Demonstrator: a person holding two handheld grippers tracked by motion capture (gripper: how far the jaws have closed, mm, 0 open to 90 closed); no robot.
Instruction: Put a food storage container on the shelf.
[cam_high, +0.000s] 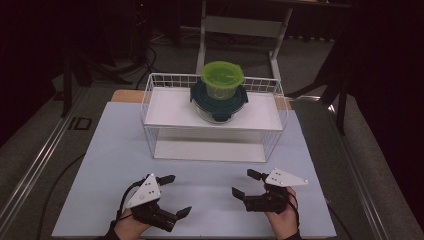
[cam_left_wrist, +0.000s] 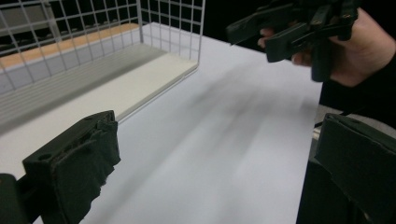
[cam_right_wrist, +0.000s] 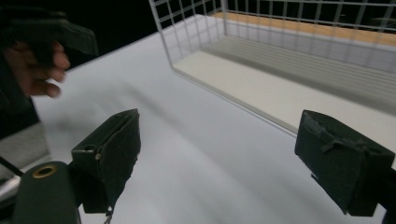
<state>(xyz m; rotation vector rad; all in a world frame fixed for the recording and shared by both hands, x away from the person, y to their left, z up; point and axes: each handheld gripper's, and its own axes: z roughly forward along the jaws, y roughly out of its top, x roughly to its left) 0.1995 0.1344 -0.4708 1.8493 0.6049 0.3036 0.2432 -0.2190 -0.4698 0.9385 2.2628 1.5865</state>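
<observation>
Grippers come first: our left gripper (cam_high: 173, 195) sits at the bottom left of the high view and our right gripper (cam_high: 247, 183) at the bottom right. Both have their jaws spread wide, and both hold nothing. They rest low over the white table (cam_high: 115, 150), well apart from the things we want.

Those things are in the upper middle of the high view. A green tub (cam_high: 223, 80) with a green lid stands on top of a dark bowl (cam_high: 218, 102), and the bowl stands on the top shelf of the wire rack (cam_high: 150, 85). The lower shelf of the rack looks bare.

In the left gripper view the rack's lower shelf (cam_left_wrist: 116, 88) is at the upper left, and our other hand (cam_left_wrist: 355, 51) is at the upper right. In the right gripper view the rack (cam_right_wrist: 196, 28) is at the top.

We think the job has hardly begun. Nothing is picked up yet. We would say we need to reach up to the stack, grab it, and move it.
</observation>
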